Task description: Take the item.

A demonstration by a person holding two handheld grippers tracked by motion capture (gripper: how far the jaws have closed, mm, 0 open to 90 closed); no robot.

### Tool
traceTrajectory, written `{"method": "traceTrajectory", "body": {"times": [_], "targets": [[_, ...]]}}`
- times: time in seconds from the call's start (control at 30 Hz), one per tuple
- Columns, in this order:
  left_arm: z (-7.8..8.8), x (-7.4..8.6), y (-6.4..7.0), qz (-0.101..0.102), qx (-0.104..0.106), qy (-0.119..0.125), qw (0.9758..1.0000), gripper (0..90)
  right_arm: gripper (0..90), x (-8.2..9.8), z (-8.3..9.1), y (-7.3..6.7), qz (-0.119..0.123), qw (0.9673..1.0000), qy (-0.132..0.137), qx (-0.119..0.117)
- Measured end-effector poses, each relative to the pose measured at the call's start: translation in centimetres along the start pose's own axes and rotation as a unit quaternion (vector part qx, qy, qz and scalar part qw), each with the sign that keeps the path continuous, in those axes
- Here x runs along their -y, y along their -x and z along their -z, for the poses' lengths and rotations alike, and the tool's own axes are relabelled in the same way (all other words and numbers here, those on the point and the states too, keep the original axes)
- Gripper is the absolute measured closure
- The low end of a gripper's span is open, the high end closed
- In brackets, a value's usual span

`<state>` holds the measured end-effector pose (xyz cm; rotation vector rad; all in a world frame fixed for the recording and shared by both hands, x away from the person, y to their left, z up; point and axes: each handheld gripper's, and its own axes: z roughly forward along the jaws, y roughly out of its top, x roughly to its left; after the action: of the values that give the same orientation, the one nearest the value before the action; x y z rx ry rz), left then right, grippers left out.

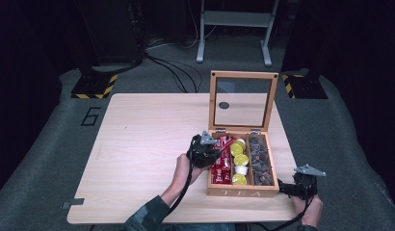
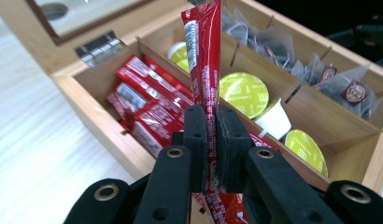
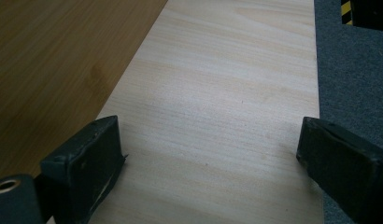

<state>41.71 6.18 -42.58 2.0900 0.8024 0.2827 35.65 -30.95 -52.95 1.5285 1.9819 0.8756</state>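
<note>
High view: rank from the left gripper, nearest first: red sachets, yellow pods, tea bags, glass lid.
1. Red sachets: box's left compartment, right under the left gripper.
2. Yellow pods: middle compartment.
3. Tea bags: right compartment.
4. Glass lid: upright at the box's far edge.

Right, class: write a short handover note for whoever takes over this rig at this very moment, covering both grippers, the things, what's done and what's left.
Left gripper: shut on a red sachet, held upright over the left compartment of the tea box.
Right gripper: open, holding nothing, over the table beside the box's right side.
Box: lid up; more red sachets at left, capsules in the middle, tea bags at right.
Done: one sachet gripped.
Left: probably lifting it clear and setting it down.
</note>
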Motion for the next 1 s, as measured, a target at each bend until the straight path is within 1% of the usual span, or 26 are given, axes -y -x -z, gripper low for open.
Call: {"method": "traceTrajectory", "body": {"times": [0.07,0.1,0.13,0.17,0.2,0.23,0.3,0.33,0.4,0.47,0.6,0.73,0.87,1.0], "targets": [[0.6,-0.2,-0.2,0.000,-0.003,0.005,1.0000,83.6,5.9,0.0,0.0,0.0,0.000,1.0000,0.000,0.000],[0.6,-0.2,-0.2,0.000,-0.003,0.005,1.0000,83.6,5.9,0.0,0.0,0.0,0.000,1.0000,0.000,0.000],[1.2,-0.3,-0.5,0.000,-0.005,0.011,0.9999,83.6,5.9,0.0,0.0,0.0,0.000,1.0000,0.000,0.000],[1.2,-0.3,-0.5,0.000,-0.005,0.011,0.9999,83.6,5.9,0.0,0.0,0.0,0.000,1.0000,0.000,0.000],[1.7,-0.3,-0.8,0.000,-0.010,0.016,0.9998,83.6,5.9,0.0,0.0,0.0,0.000,1.0000,0.000,0.000],[1.7,-0.3,-0.8,0.000,-0.010,0.016,0.9998,83.6,5.9,0.0,0.0,0.0,0.000,1.0000,0.000,0.000],[2.4,-0.3,-1.3,0.006,-0.014,0.022,0.9996,83.6,5.9,0.0,0.0,0.0,0.001,1.0000,0.000,0.000],[2.4,-0.3,-1.3,0.006,-0.014,0.022,0.9996,83.6,5.9,0.0,0.0,0.0,0.000,1.0000,0.000,0.000],[3.0,-0.3,-1.9,0.010,-0.019,0.029,0.9993,83.6,5.9,0.0,0.0,0.0,0.000,1.0000,0.000,0.000],[3.4,-0.3,-2.3,0.010,-0.025,0.031,0.9991,83.6,5.9,0.0,0.0,0.0,0.000,1.0000,0.000,0.000],[4.1,-0.1,-3.0,0.016,-0.035,0.036,0.9986,83.7,5.9,0.0,0.0,0.0,0.000,1.0000,0.000,0.000],[4.7,0.2,-4.0,0.017,-0.044,0.035,0.9983,83.6,5.9,0.0,0.0,0.0,0.000,1.0000,0.000,0.000],[5.5,0.6,-5.1,0.023,-0.058,0.037,0.9974,83.7,5.9,0.0,0.0,0.0,0.000,1.0000,0.000,0.001],[6.1,1.0,-6.1,0.032,-0.066,0.040,0.9965,83.7,5.9,0.0,0.0,0.0,0.000,1.0000,0.000,0.000]]}}
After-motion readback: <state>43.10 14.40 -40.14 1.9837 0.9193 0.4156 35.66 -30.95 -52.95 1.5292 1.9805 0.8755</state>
